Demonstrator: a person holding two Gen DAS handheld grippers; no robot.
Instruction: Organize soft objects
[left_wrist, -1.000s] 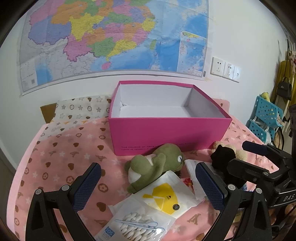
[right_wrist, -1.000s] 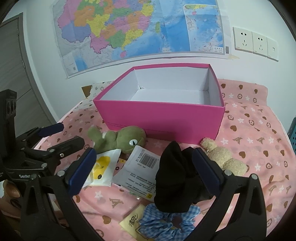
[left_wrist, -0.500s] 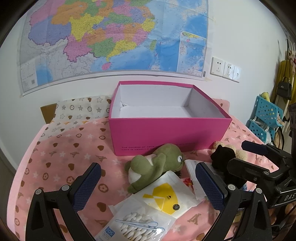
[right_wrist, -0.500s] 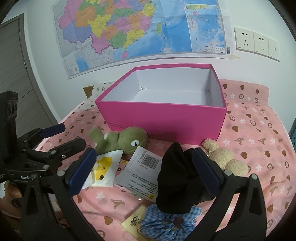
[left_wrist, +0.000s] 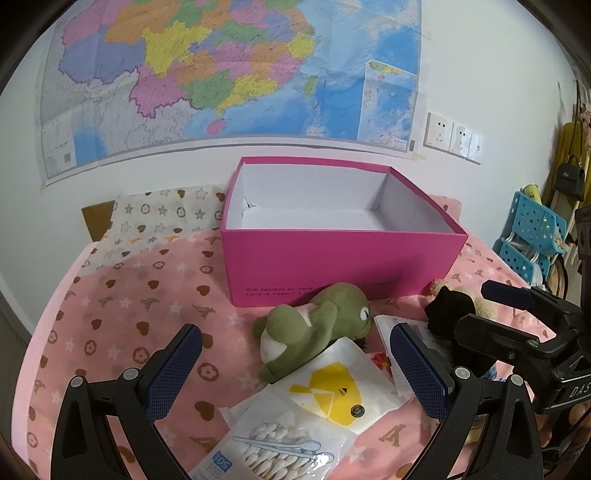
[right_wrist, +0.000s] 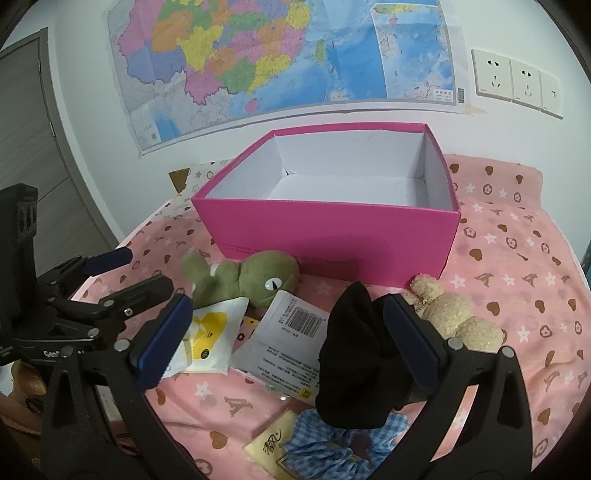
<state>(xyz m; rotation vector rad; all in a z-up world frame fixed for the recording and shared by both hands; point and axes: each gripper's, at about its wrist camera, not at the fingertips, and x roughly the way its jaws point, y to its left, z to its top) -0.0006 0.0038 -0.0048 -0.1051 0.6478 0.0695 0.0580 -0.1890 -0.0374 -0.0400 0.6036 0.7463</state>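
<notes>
Pink box (left_wrist: 332, 266) holds only white paper lining (left_wrist: 314, 218).

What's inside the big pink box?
Nothing I can see: the open pink cardboard box shows only bare white walls and floor. Its near wall hides the front strip of the floor.

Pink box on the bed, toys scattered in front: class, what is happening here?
A person holds two tongs, both open and gripping nothing. The left tongs point toward the green plush frog; the right tongs hang beside the black soft item. The pink box is empty. A beige teddy, a blue checked scrunchie and paper packets lie outside it, so sorting has not begun.
</notes>
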